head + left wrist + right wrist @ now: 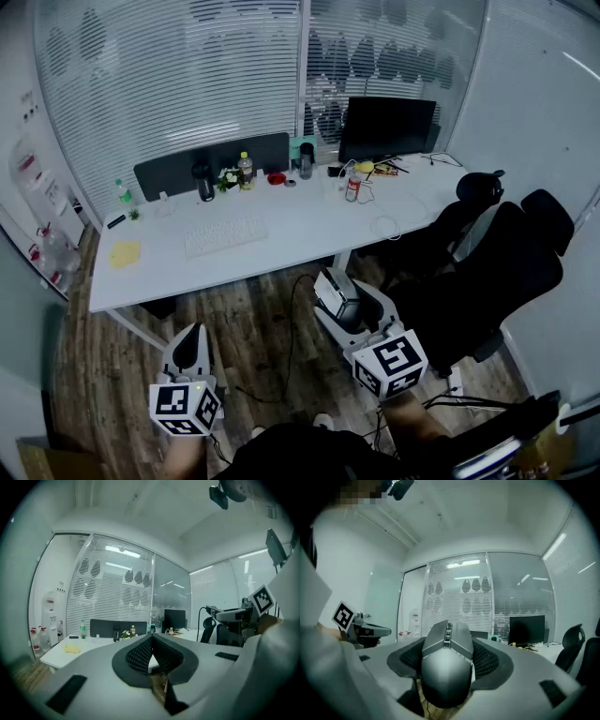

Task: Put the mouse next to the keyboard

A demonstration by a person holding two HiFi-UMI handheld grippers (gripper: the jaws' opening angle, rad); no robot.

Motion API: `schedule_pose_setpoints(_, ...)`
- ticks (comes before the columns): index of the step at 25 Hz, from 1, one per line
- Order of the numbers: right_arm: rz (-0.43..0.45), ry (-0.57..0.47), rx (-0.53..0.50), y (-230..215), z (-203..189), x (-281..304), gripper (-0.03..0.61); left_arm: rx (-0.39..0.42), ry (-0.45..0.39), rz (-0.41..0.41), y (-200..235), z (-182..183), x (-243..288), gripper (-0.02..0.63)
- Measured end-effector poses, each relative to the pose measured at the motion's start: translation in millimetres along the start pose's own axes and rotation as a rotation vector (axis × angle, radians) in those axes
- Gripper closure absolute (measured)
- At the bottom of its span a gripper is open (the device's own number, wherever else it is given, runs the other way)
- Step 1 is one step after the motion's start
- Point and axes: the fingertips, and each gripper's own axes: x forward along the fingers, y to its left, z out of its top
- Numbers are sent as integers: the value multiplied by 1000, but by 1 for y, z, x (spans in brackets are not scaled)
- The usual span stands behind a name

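Carry step: right gripper (345,302) clamped on the mouse (446,670), left gripper (187,349) closed on nothing, both on the near side of the desk (281,258); next I reach far and set it just right of the keyboard (225,234)

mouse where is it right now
The mouse is gripped in the right claw, low and right of centre in the head view, over the wooden floor short of the white desk, where the keyboard lies.

office: white desk (309,217) w/ monitor (386,127), keyboard (225,235), swivel chairs (502,267), glass walls (398,56) w/ blinds (187,75)
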Motion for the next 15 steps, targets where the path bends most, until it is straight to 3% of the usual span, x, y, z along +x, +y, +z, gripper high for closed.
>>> schedule_pose_setpoints(15, -12, -45, 61, 1, 5, -1, 284, 27, -6, 35, 14, 8, -3, 584)
